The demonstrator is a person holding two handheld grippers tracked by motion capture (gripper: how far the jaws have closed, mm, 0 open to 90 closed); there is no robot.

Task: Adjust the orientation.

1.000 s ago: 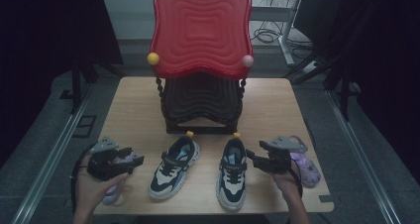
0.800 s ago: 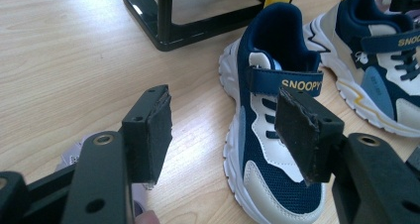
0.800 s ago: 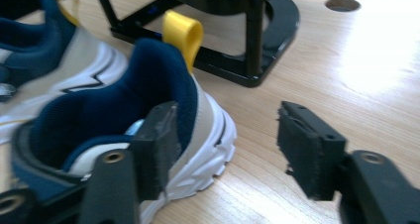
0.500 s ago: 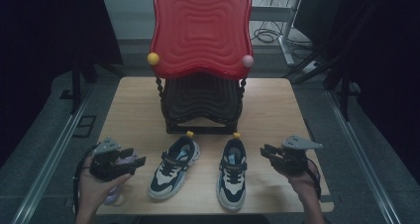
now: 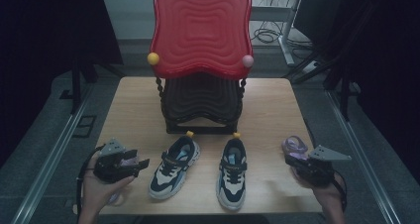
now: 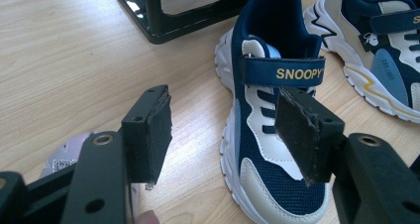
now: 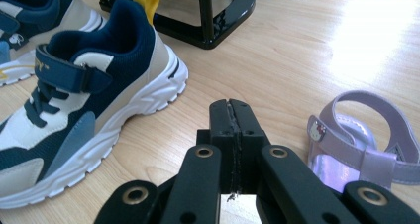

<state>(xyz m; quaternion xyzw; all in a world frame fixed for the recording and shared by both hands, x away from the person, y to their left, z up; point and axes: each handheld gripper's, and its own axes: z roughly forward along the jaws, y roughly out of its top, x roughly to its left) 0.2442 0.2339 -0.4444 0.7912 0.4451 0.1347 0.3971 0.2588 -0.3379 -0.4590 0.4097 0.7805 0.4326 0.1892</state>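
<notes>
Two navy-and-white sneakers stand side by side near the table's front edge, the left sneaker (image 5: 173, 167) (image 6: 267, 110) and the right sneaker (image 5: 232, 172) (image 7: 84, 100). My left gripper (image 5: 141, 163) (image 6: 223, 130) is open just left of the left sneaker, with nothing between its pads. My right gripper (image 5: 289, 159) (image 7: 232, 110) has just been closing and is now shut with nothing in it. It sits right of the right sneaker. A purple sandal (image 5: 295, 145) (image 7: 356, 140) lies beside its tip.
A red wavy-backed stand (image 5: 200, 30) on a black base (image 5: 200, 105) (image 7: 208, 16) rises behind the sneakers. A second purple sandal (image 5: 130, 157) (image 6: 64, 152) lies under my left gripper. The wooden table (image 5: 267, 105) has bare room at both sides.
My right gripper has moved right, away from the right sneaker, and its jaws have closed on nothing. The left gripper has stayed put.
</notes>
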